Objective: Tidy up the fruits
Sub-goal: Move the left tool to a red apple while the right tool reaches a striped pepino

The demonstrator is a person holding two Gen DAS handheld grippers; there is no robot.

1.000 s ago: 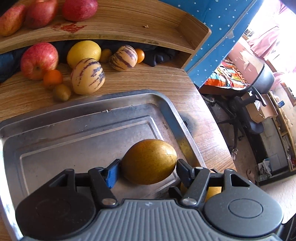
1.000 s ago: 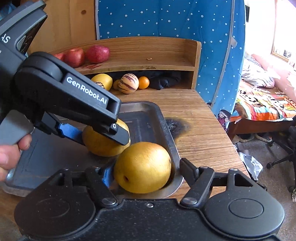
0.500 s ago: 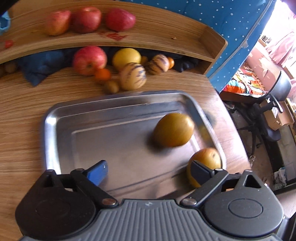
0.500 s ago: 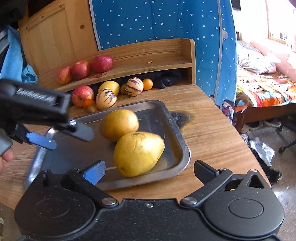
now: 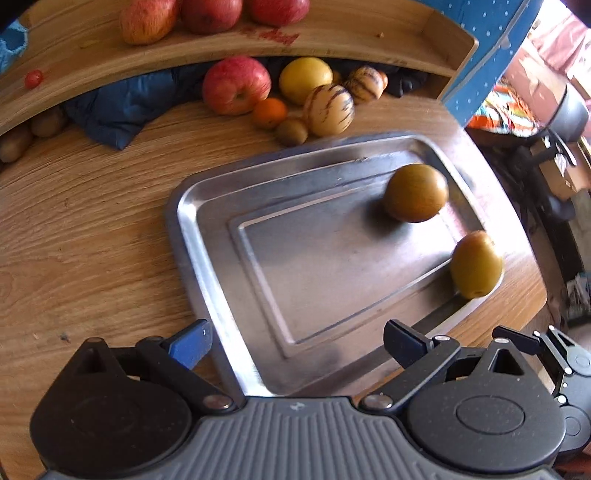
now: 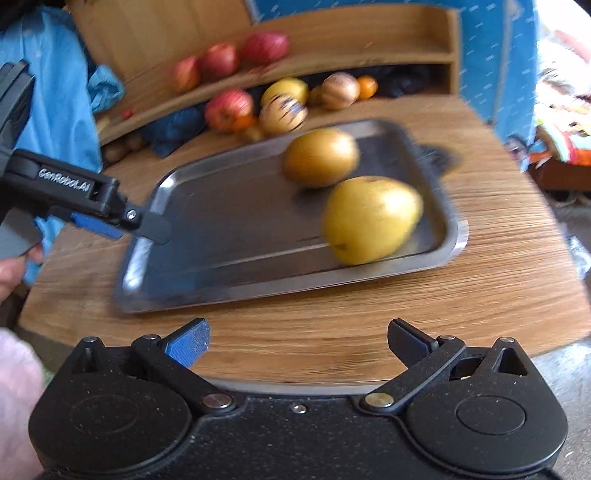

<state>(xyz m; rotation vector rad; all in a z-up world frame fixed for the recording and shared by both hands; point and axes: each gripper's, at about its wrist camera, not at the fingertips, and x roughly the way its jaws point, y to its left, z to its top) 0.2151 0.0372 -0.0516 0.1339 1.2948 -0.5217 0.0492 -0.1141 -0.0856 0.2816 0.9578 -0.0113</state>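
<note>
Two yellow-brown pears lie loose in the steel tray (image 5: 295, 258): one (image 5: 415, 192) toward its far right, the other (image 5: 476, 264) against the right rim. The right wrist view shows the same pears (image 6: 321, 157) (image 6: 371, 218) in the tray (image 6: 221, 229). My left gripper (image 5: 297, 341) is open and holds nothing, hovering over the tray's near left corner; it also shows from the side (image 6: 129, 229). My right gripper (image 6: 297, 341) is open with nothing in it, back over the table's front edge.
Behind the tray sit a red apple (image 5: 236, 85), a yellow fruit (image 5: 304, 79), two striped melons (image 5: 328, 109), an orange (image 5: 269, 112) and a kiwi (image 5: 291, 131). Red apples (image 5: 210, 14) line the wooden shelf. A blue cloth (image 5: 122, 107) lies under it.
Both grippers let go of their pears and drew back toward the table's front. The pears now rest free in the tray. The left gripper has shifted to the tray's left corner.
</note>
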